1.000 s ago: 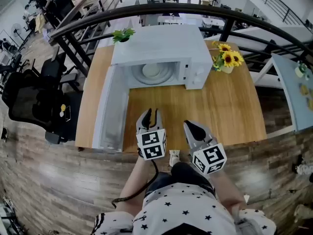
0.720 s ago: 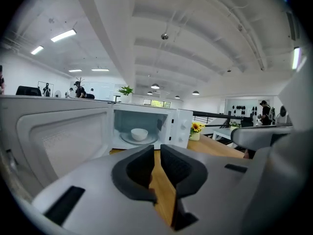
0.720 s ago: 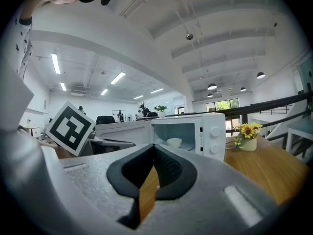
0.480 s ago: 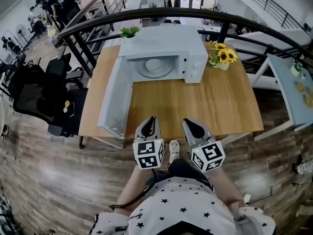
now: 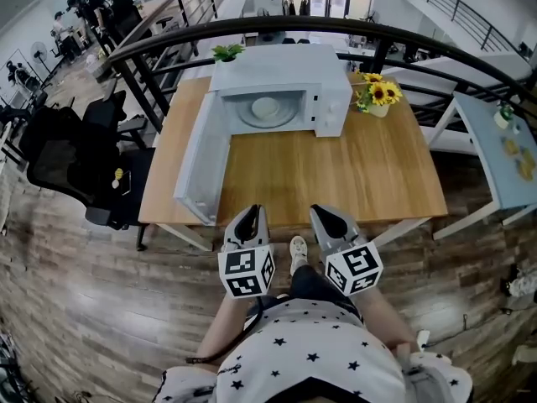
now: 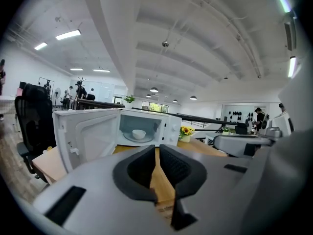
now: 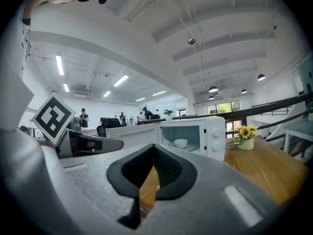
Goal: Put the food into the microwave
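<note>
Inside open microwave [image 6: 171,127], white bowl [image 6: 139,133] on turntable [image 6: 148,139]

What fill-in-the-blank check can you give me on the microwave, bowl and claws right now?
1. The microwave door stands ____.
2. The white bowl sits ____ the microwave, on its turntable.
3. The left claw and right claw are both shut and hold ____.

Missing words: open; inside; nothing.
</note>
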A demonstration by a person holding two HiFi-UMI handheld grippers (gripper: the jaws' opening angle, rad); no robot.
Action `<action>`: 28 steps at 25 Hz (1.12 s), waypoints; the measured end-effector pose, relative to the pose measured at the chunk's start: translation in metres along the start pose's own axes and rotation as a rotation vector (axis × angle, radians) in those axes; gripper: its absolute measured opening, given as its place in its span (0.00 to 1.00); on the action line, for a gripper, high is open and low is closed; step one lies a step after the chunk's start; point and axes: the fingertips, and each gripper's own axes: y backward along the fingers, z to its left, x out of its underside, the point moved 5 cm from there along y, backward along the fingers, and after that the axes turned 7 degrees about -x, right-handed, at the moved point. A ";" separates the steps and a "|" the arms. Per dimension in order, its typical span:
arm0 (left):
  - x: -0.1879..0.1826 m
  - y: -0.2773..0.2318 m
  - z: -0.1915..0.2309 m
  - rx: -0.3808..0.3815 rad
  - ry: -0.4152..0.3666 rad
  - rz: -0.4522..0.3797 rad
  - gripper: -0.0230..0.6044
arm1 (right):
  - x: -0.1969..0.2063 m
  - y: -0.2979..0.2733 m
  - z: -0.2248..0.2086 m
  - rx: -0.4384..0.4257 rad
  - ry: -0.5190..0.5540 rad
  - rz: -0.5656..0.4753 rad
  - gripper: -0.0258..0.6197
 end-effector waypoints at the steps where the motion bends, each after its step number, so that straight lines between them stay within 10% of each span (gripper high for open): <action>1: 0.000 0.003 0.000 0.001 0.000 0.000 0.08 | 0.000 0.002 0.001 0.000 0.001 -0.001 0.05; 28: 0.005 0.010 -0.001 0.032 0.013 0.021 0.08 | 0.004 0.003 0.007 -0.003 -0.005 0.023 0.05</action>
